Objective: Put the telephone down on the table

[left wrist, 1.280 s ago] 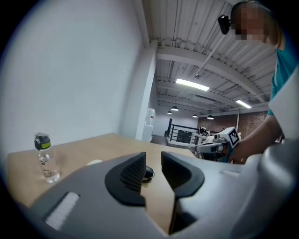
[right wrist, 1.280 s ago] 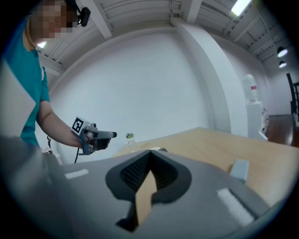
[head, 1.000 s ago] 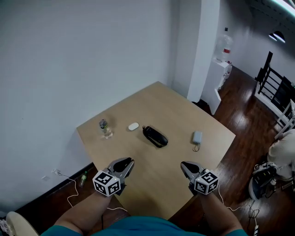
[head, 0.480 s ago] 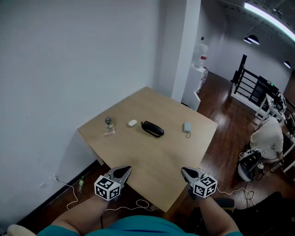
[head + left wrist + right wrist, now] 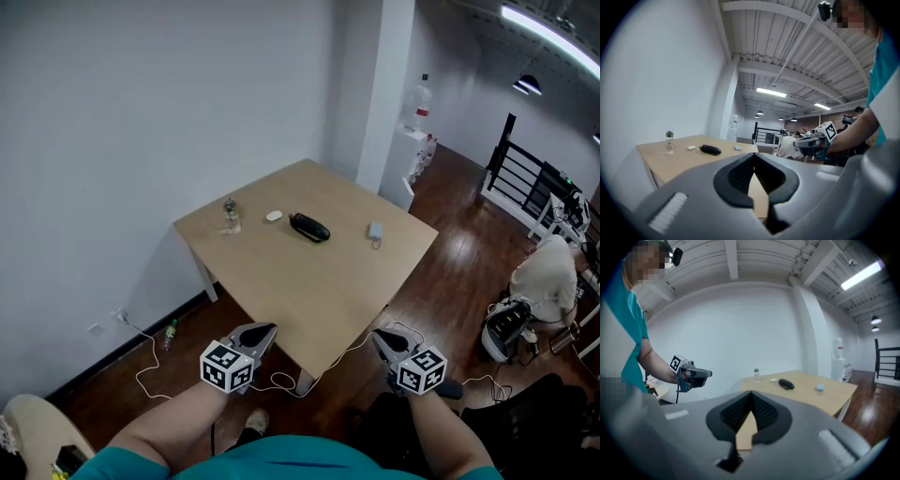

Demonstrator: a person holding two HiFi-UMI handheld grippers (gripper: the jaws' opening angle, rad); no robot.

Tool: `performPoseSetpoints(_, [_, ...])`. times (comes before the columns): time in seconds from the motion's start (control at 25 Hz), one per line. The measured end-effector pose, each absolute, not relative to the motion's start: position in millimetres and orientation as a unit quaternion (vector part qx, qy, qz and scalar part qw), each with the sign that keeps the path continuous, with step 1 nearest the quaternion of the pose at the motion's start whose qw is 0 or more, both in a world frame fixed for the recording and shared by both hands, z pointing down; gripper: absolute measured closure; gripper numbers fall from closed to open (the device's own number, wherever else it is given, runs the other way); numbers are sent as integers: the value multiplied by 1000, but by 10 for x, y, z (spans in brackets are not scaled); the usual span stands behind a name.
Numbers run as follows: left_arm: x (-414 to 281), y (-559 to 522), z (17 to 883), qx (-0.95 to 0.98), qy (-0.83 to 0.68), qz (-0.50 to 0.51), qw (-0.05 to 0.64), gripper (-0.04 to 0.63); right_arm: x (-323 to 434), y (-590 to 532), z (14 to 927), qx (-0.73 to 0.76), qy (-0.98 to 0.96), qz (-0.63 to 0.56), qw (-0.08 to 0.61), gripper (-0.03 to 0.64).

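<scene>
Wooden table carries the black telephone at its far side. I hold left gripper and right gripper off its near edge, jaws together, empty.

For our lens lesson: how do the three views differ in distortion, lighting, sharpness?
Head view: even light, table sharp. Left gripper view: fisheye circle, dark corners, near foreground soft. Right gripper view: same circle, bowed ceiling beams, glaring strip light.

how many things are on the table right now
4 on the table: a small bottle near its left corner, a white oval object beside it, a black oblong object next, a small grey device farther right. None seems hidden.
</scene>
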State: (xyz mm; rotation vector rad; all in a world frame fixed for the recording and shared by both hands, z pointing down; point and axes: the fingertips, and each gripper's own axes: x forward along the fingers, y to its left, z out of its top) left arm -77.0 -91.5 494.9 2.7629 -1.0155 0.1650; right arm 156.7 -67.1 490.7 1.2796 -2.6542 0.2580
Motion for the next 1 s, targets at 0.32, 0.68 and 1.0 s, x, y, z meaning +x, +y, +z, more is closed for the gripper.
performPoseSetpoints(0.32, [-760,59,4836,942,-321,67,73,591,1313,242,5030,408,-902,106,95,614])
performPoseSetpoints(0.68, [-1615,649,5114,953,-280,80,88,591,372,791,5091,440,-886,114,90,614])
performPoseSetpoints(1.0, [-1956,1029,5389,943,-299,99,102,591,72,1278,5233,428,-889,137,87,614])
